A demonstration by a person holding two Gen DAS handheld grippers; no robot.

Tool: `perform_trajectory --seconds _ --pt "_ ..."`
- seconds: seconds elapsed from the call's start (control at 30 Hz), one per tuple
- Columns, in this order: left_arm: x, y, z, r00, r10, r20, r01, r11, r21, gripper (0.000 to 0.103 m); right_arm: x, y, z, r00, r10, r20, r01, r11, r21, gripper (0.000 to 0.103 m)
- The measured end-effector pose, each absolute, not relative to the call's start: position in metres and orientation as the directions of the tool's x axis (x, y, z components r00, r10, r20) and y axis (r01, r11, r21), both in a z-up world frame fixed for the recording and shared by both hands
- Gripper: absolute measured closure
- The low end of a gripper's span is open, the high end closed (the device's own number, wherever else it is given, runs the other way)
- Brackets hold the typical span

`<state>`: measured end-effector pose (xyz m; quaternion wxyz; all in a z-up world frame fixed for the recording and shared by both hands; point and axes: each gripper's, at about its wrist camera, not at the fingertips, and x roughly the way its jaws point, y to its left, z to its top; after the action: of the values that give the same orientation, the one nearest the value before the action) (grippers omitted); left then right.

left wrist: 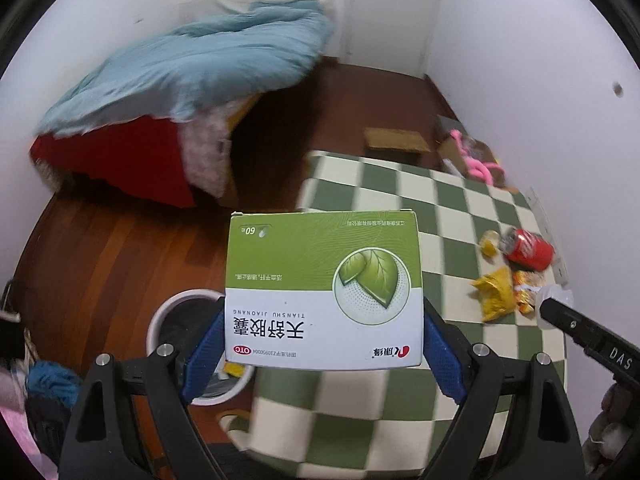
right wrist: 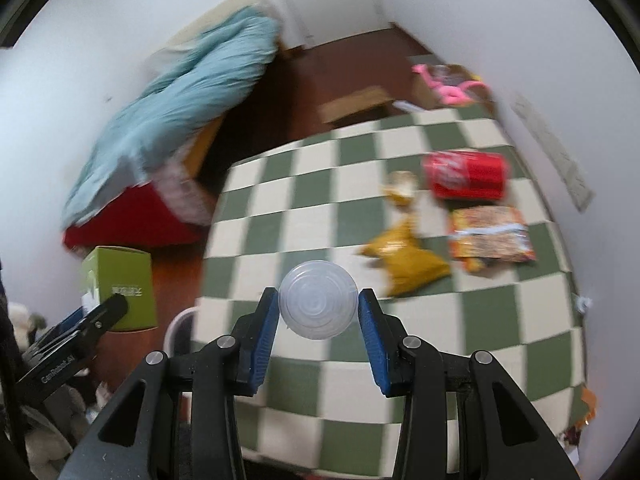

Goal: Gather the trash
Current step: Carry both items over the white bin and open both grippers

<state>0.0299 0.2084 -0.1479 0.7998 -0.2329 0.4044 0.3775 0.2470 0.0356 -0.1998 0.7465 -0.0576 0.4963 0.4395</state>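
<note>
Cardboard, green and white, fills the middle of the left wrist view: a medicine box (left wrist: 324, 292) clamped by its two side walls between the blue pads of the left tool (left wrist: 323, 334). It looks light and stiff but probably hollow, so a hard squeeze could cave it in; the grip across the short sides near its lower edge seems sound. Below and to the left of it stands a white bin (left wrist: 192, 332) on a reddish wooden floor (left wrist: 100, 264), with what looks like trash already inside.

In the right wrist view, the right tool (right wrist: 319, 316) is closed partway on a clear round plastic lid (right wrist: 318, 300), pads on opposite edges. The lid is likely very light, thin, springy and smooth, so it could pop free or bend.

Right of the lid, on a green-and-cream checkered mat (right wrist: 280, 216), lie a yellow wrapper (right wrist: 404, 260), an orange snack packet (right wrist: 492, 232) and a red soda can (right wrist: 466, 176) on its side, near a white wall. The wrappers look limp and crinkly; the can is rigid and would roll.

At the upper left of both views sits a bed with a pale blue quilt (left wrist: 192, 64) over red bedding. Brown boxes and something pink lie at the upper right.
</note>
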Motion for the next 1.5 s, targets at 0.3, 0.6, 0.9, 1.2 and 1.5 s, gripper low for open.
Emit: perform_trajectory --seconds 0.3,0.6,0.9,1.2,1.5 --pt "-0.089 0.290 -0.192 0.251 0.404 -0.880 -0.907 0.415 -0.068 0.016 0.147 0.156 -0.231 -0.115 0.566 -0.817 -0.821 0.409 0.399 0.060" --pt "-0.157 0.362 -0.311 0.225 0.188 -0.956 -0.956 0.231 -0.180 0.014 0.060 0.303 -0.333 -0.266 0.308 -0.913 -0.891 0.284 0.355 0.060" --pt "-0.193 0.382 -0.377 0.242 0.073 -0.968 -0.969 0.069 -0.237 0.001 0.021 0.389 -0.421 -0.286 0.105 -0.953 -0.919 0.251 0.303 0.060" --pt "-0.217 0.371 -0.359 0.080 0.196 -0.977 -0.996 0.044 -0.072 0.001 0.017 0.415 -0.444 -0.172 0.064 -0.983 -0.962 0.202 0.182 0.007" --pt "-0.236 0.350 -0.319 -0.006 0.305 -0.952 -1.000 0.006 0.008 0.001 0.004 0.388 -0.400 -0.044 0.121 -0.992 -0.989 0.135 0.060 0.003"
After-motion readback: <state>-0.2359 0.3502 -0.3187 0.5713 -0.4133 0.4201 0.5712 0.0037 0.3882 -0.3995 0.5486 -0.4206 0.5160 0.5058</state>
